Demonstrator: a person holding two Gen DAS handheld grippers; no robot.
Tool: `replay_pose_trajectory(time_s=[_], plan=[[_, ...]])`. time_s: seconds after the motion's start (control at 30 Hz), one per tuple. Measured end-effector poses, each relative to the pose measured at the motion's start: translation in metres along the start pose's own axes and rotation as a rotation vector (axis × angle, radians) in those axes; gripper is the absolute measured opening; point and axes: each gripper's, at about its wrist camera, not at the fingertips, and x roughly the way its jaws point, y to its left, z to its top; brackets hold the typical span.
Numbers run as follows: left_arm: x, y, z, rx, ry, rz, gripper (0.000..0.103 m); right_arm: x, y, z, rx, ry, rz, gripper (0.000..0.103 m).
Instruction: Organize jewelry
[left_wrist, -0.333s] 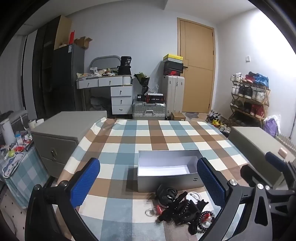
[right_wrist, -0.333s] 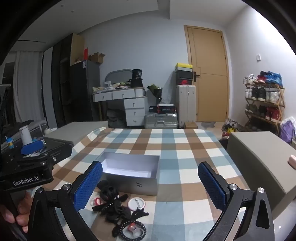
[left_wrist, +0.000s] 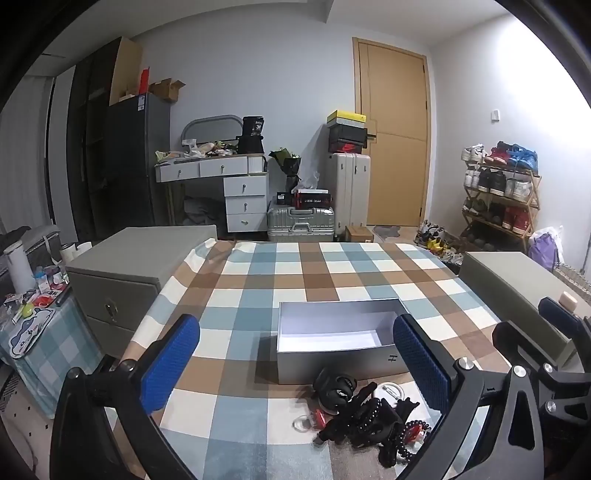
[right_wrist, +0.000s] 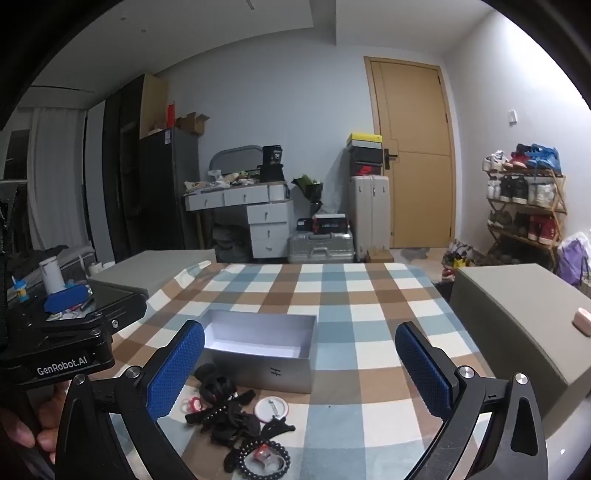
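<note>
An open grey box (left_wrist: 334, 345) (right_wrist: 258, 349) with a white inside sits on the checked tablecloth (left_wrist: 280, 280) (right_wrist: 369, 295). In front of it lies a heap of jewelry (left_wrist: 364, 417) (right_wrist: 236, 413): black hair ties and clips, a dark bead bracelet (right_wrist: 258, 456), small rings and a round white badge (right_wrist: 270, 408). My left gripper (left_wrist: 295, 365) hovers wide open above the near table edge, with the heap low between its fingers. My right gripper (right_wrist: 299, 369) is also wide open, the heap near its left finger (right_wrist: 175, 371). Neither holds anything.
Grey cabinets (left_wrist: 136, 266) (right_wrist: 517, 325) flank the table on both sides. A hand (right_wrist: 26, 428) holds the left gripper's body at the lower left of the right wrist view. Behind stand a desk with drawers (left_wrist: 229, 184), suitcases (left_wrist: 301, 219), a door (left_wrist: 397, 140) and a shoe rack (left_wrist: 502, 192).
</note>
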Motion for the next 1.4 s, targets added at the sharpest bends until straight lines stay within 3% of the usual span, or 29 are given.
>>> replay_pose_trajectory(time_s=[1.4], plan=[[0.0025, 0.0076, -0.0064, -0.027, 0.024, -0.037, 0.102, -0.0044, 0.0006, -0.0031, -0.006, -0.02, 0.005, 0.103]])
